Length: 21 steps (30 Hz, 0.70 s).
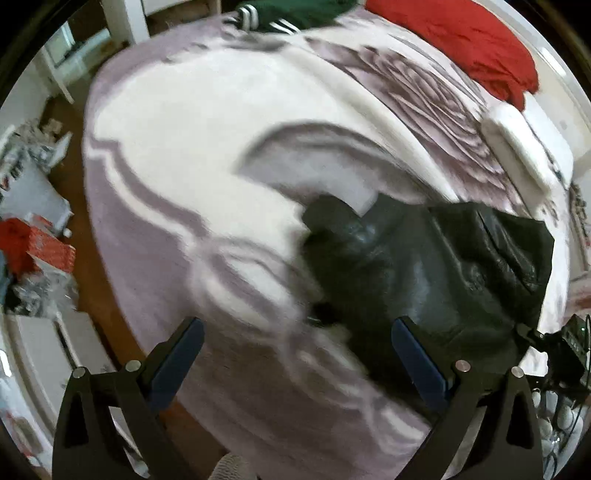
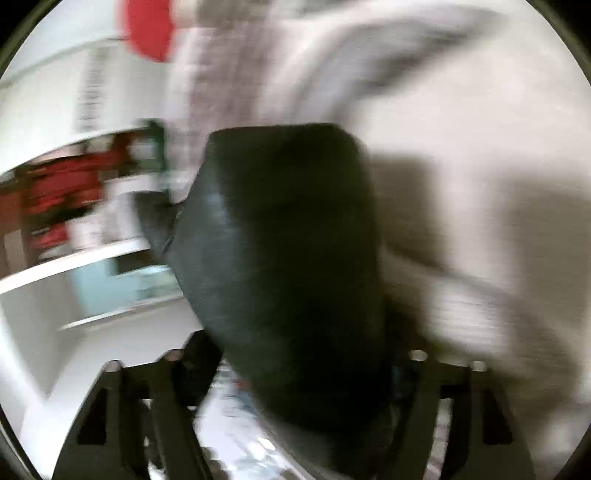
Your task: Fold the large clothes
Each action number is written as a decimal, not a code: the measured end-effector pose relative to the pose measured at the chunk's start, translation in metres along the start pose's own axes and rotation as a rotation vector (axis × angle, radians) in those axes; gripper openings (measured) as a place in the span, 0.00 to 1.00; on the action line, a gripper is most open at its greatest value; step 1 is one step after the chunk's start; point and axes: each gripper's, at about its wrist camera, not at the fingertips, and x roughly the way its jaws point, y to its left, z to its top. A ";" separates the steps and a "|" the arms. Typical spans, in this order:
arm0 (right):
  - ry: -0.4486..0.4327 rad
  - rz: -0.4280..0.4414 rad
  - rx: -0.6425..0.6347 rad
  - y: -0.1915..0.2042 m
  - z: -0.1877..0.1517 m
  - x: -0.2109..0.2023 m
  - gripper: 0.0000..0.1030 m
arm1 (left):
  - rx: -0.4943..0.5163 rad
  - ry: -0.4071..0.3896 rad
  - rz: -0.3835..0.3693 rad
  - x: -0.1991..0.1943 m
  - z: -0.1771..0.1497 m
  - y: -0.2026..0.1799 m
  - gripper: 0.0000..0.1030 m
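Note:
A black leather jacket [image 1: 436, 266] lies crumpled on the right part of a bed covered by a white and mauve blanket [image 1: 192, 155]. My left gripper [image 1: 297, 354] is open and empty, held above the blanket just left of the jacket's near edge. In the blurred right wrist view a fold of the black jacket [image 2: 284, 266] fills the space between the fingers of my right gripper [image 2: 295, 373] and hides the tips; the grip itself cannot be made out.
A red garment [image 1: 480, 44] and a dark green striped garment [image 1: 291, 14] lie at the far end of the bed. A white pillow [image 1: 521, 147] sits at right. Boxes and clutter [image 1: 33, 236] cover the wooden floor at left.

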 end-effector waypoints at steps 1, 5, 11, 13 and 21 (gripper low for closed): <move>0.007 -0.023 0.001 -0.004 0.001 -0.008 0.74 | 0.012 0.006 -0.002 0.004 -0.004 -0.009 1.00; -0.110 -0.187 -0.080 0.015 -0.005 -0.079 0.74 | 0.050 0.014 0.019 0.023 -0.010 -0.036 1.00; 0.045 -0.058 -0.327 0.109 0.010 -0.086 0.74 | 0.048 0.035 0.043 0.050 -0.006 -0.041 1.00; 0.154 -0.012 -0.338 0.130 0.027 -0.053 0.73 | 0.046 0.045 0.044 0.055 -0.005 -0.038 1.00; 0.075 -0.281 -0.355 0.152 0.090 0.041 0.72 | 0.021 0.049 -0.006 0.061 -0.004 -0.029 1.00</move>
